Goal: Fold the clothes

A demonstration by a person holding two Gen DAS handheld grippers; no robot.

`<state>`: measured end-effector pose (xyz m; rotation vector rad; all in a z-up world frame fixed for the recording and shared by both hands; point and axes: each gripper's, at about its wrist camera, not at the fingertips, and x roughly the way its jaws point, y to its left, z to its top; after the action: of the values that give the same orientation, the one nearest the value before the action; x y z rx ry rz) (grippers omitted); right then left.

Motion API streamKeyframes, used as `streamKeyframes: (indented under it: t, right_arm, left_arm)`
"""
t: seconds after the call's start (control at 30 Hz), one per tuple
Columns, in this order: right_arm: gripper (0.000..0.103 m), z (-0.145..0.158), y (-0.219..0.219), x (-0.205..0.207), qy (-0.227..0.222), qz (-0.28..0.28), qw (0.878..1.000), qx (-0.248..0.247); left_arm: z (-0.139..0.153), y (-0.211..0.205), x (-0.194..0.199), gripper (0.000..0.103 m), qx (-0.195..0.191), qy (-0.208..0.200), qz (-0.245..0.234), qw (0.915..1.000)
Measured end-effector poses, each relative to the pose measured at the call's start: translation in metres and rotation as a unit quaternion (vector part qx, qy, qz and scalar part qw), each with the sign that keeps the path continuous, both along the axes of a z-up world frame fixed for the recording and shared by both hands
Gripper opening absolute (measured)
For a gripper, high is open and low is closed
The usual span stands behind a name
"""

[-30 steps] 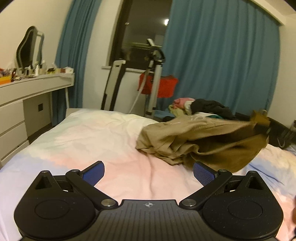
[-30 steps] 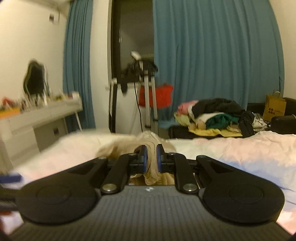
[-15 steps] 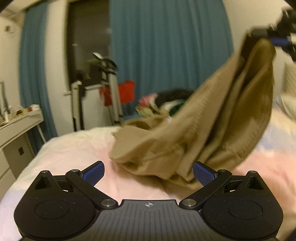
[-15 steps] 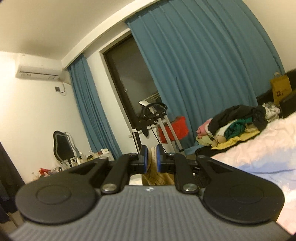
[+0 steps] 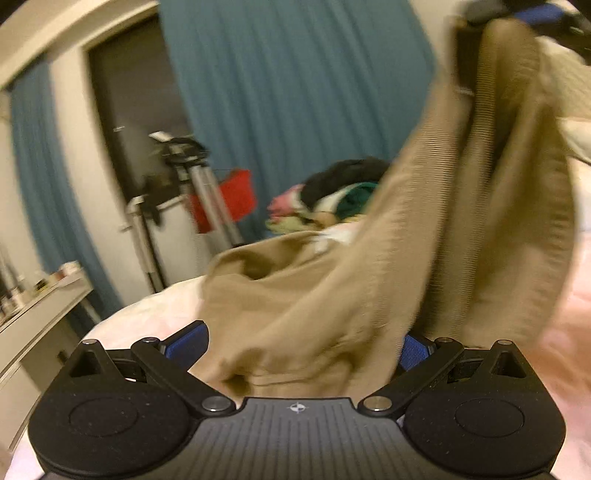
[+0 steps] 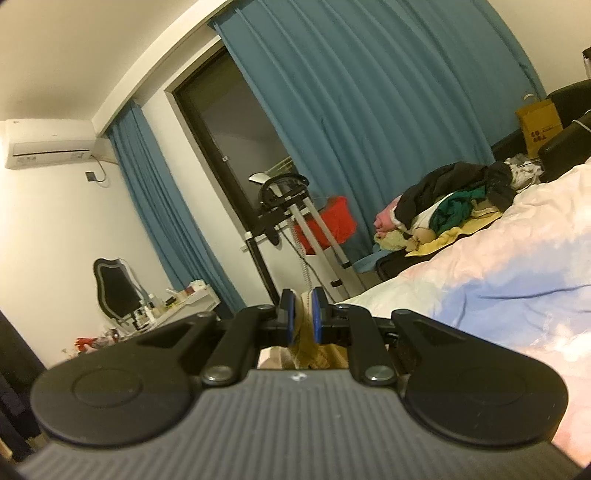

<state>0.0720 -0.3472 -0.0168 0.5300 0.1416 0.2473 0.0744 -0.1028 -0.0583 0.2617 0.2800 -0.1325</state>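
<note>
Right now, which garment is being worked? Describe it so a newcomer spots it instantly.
Start at the pale pink bed. The tan ribbed garment rises from it, one end pinched by the right gripper. Unlike the multicoloured clothes pile beyond the bed, it is single-coloured and partly lifted.

A tan garment (image 5: pixel 369 280) hangs stretched from the right gripper (image 5: pixel 532 14), seen pinching its top edge high above and to the right of the left gripper (image 5: pixel 301 345). The cloth's lower folds spill between the left gripper's blue pads (image 5: pixel 184 345), which stand wide apart with fabric bunched between them, not clamped. Beneath lies a pale pink bed (image 5: pixel 147 314). Beyond the claw, blue curtains (image 5: pixel 295 92) frame a dark window (image 5: pixel 136 110); a tripod stand (image 5: pixel 199 199), a red bag (image 5: pixel 229 199) and a heap of clothes (image 5: pixel 328 199) sit ahead, a white dresser (image 5: pixel 33 314) to its left.
</note>
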Motion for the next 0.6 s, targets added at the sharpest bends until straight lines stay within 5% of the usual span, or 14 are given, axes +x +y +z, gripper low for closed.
streamKeyframes:
  t: [0.37, 0.47, 0.6]
  right_arm:
    - [0.014, -0.021, 0.01, 0.021, 0.08, -0.012, 0.996, -0.041]
    - [0.014, -0.024, 0.027, 0.018, 0.09, -0.03, 0.991, -0.093]
    - [0.014, -0.024, 0.047, 0.01, 0.08, -0.047, 0.984, -0.15]
  left_arm:
    - [0.014, 0.034, 0.042, 0.103, -0.037, -0.023, 0.097, 0.9943]
    - [-0.001, 0.037, 0.06, 0.103, -0.013, 0.04, 0.13, 0.9906]
    - [-0.019, 0.056, 0.063, 0.103, -0.055, 0.101, 0.149, 0.9821]
